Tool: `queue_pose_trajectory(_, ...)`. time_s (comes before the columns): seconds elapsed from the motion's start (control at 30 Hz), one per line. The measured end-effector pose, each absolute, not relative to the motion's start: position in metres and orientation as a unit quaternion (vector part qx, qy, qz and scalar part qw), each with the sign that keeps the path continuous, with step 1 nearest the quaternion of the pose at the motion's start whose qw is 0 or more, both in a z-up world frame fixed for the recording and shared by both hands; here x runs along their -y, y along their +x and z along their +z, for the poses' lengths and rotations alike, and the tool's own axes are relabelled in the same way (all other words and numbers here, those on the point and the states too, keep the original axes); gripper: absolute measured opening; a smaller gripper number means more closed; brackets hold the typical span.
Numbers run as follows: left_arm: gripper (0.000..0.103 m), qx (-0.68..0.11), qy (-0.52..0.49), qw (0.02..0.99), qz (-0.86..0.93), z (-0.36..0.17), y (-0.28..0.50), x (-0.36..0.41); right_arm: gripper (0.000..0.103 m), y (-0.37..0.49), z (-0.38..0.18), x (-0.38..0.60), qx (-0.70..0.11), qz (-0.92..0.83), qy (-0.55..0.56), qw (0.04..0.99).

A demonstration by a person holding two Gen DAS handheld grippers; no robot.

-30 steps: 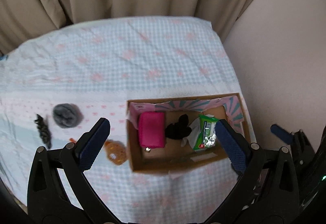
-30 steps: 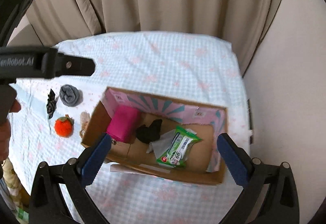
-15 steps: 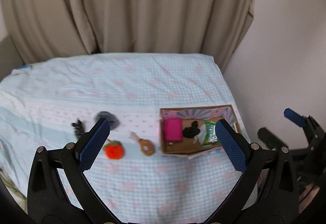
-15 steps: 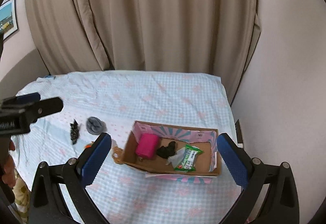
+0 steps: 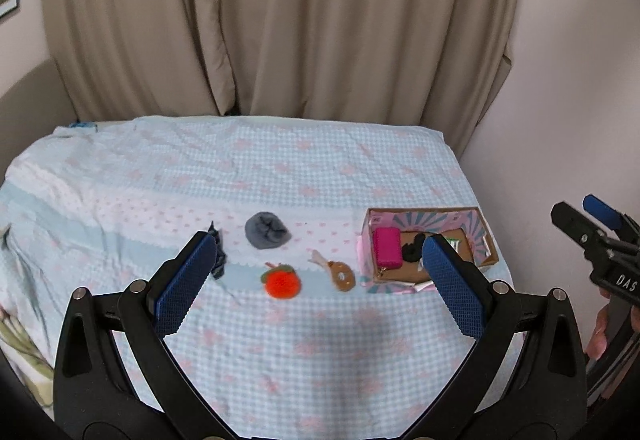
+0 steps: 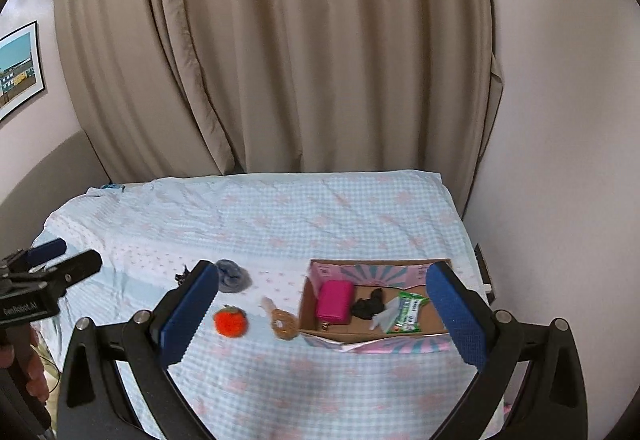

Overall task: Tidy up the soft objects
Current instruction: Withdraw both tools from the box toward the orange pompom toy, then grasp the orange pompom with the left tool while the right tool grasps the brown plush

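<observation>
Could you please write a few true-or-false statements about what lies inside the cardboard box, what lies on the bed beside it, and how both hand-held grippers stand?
1. The pink rectangular pouch lies inside the open cardboard box. True.
2. The orange knitted fruit toy sits in the box. False: it lies on the checked bedspread.
3. The left hand-held gripper holds the grey fabric ball. False: it is open and empty.
4. The right hand-held gripper is open. True.
5. The green-and-white packet lies in the box. True.
</observation>
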State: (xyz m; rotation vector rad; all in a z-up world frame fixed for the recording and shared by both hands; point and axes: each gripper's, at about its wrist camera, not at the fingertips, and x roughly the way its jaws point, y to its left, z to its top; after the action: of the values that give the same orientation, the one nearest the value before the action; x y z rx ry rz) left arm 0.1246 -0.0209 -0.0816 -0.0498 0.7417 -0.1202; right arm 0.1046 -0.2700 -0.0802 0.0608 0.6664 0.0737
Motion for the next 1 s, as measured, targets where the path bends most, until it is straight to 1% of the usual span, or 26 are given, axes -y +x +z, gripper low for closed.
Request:
queue_pose_trajectory(0.13, 0.103, -0.371, -0.019, 0.924, -0.087, -0.091, 0.128, -0.012, 0.103, 0.099, -0.083, 0.239, -0.322, 0.025, 0.042, 0.946)
queue_pose_trajectory(0.27, 0.103, -0.372, 0.006, 0.919, -0.127, -0.101, 0.13, -0.04, 0.103, 0.1, -0.09, 0.207, -0.325, 0.005, 0.083, 0.942)
queue_pose_trajectory(0.47, 0.103, -0.382, 0.044, 0.904, -0.185, -0.133, 0.154, -0.069, 0.103, 0.111, -0.117, 0.161, -0.336, -0.043, 0.111, 0.934)
queue_pose_trajectory(0.67, 0.103, -0.4, 0.077, 0.883, -0.236, -0.181, 0.19, -0.083, 0.103, 0.131, -0.174, 0.13, -0.373, -0.086, 0.152, 0.911)
queue_pose_trajectory(1.0, 0.103, -0.456, 0.064, 0.842, -0.279, -0.307, 0.258, -0.075, 0.103, 0.175, -0.29, 0.126, -0.413, -0.127, 0.239, 0.87)
